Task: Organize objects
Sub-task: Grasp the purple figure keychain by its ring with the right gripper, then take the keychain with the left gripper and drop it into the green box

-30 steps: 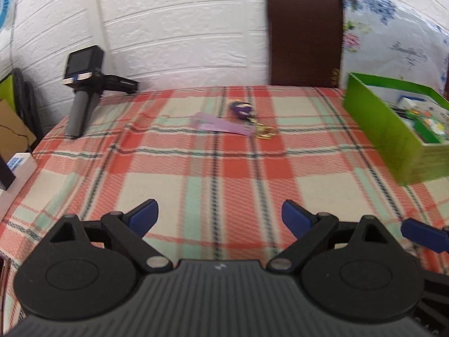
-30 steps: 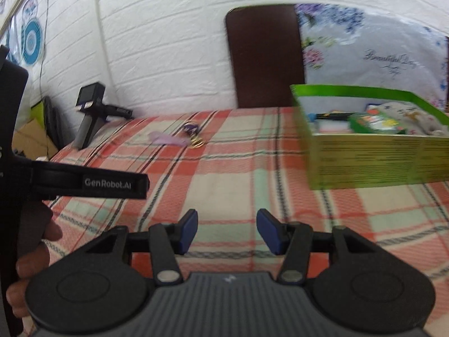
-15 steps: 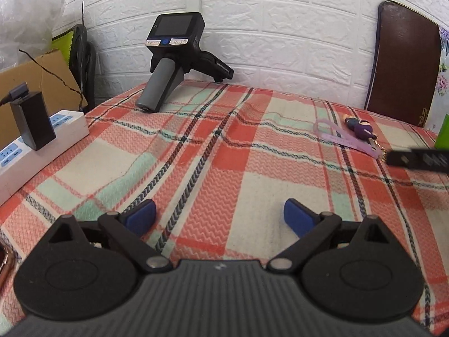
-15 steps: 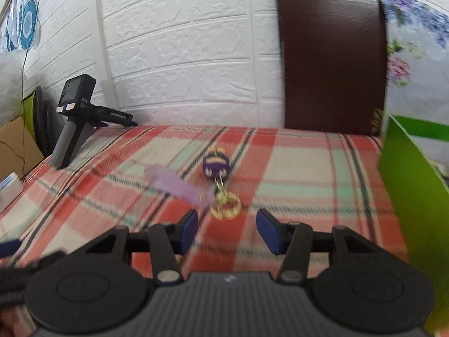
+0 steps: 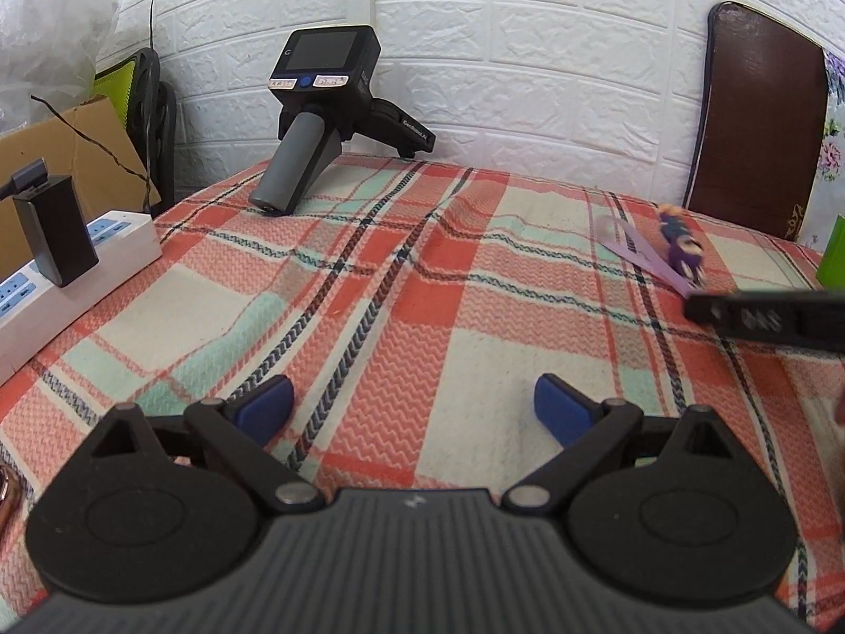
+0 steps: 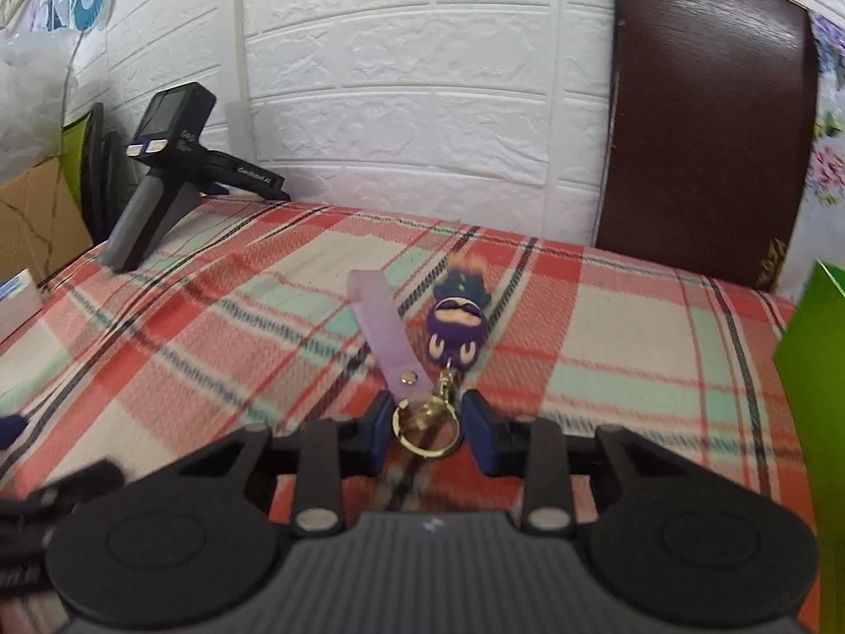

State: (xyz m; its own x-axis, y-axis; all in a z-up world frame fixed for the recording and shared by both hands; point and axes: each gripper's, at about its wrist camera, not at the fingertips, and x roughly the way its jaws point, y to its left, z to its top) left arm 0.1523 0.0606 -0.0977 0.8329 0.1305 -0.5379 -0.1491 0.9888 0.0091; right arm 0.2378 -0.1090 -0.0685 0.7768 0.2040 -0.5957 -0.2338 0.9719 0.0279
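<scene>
Closing on the keychain (image 6: 422, 401) at lower centre, the right claw (image 6: 425, 430) brackets its gold ring (image 6: 425, 433), pads not yet pressing. Left claw (image 5: 412, 412) hangs wide, empty. Next, likely: grip, lift toward the green box (image 6: 813, 370) at right.

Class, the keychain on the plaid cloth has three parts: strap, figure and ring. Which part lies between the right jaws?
The gold ring. The lilac strap and the purple figure lie beyond the closing jaws.
</scene>
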